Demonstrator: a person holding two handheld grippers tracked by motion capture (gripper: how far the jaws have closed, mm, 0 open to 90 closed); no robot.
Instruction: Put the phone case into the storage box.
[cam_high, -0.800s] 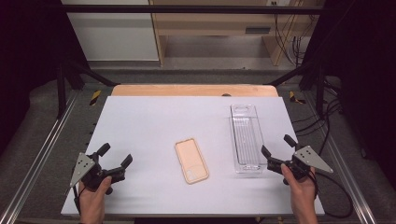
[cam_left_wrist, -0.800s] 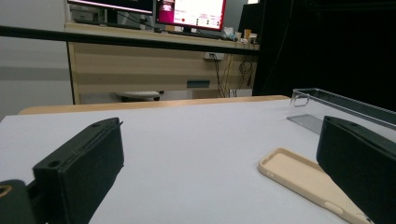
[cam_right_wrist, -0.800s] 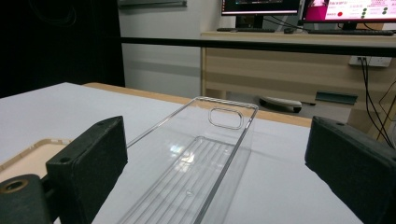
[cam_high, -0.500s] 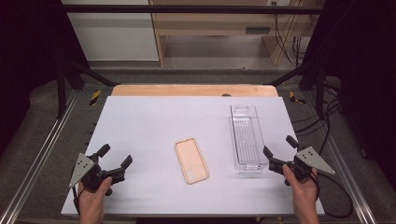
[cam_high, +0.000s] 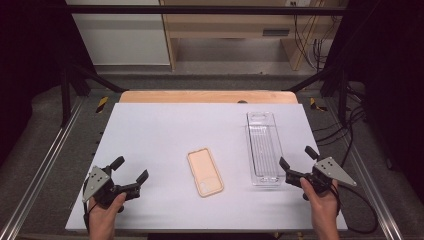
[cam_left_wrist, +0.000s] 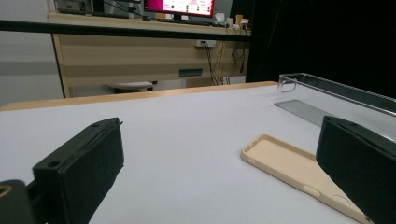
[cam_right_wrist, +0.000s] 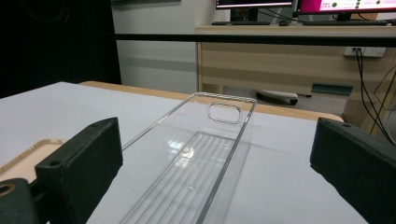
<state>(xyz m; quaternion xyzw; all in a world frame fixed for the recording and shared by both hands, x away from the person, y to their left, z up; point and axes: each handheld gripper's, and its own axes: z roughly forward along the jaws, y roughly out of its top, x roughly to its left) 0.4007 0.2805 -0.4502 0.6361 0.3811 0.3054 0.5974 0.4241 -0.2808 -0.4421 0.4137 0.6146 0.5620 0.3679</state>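
A beige phone case (cam_high: 204, 171) lies hollow side up near the middle of the white table (cam_high: 165, 130). To its right a long clear plastic tray (cam_high: 263, 147) lies lengthwise, with nothing in it. My left gripper (cam_high: 130, 169) rests at the table's front left, open and holding nothing; in the left gripper view the phone case (cam_left_wrist: 294, 168) lies ahead toward the right jaw. My right gripper (cam_high: 298, 157) is open at the front right, just behind the tray's near end, and the clear tray (cam_right_wrist: 196, 163) stretches away between its jaws.
The table has a wooden strip (cam_high: 207, 96) along its far edge and metal rails (cam_high: 45, 160) down both sides. Cables (cam_high: 350, 125) trail off to the right of the table. A desk with monitors (cam_right_wrist: 299, 7) stands beyond.
The right gripper has shifted slightly to the right and toward the front. The left gripper, the phone case and the tray have stayed in place.
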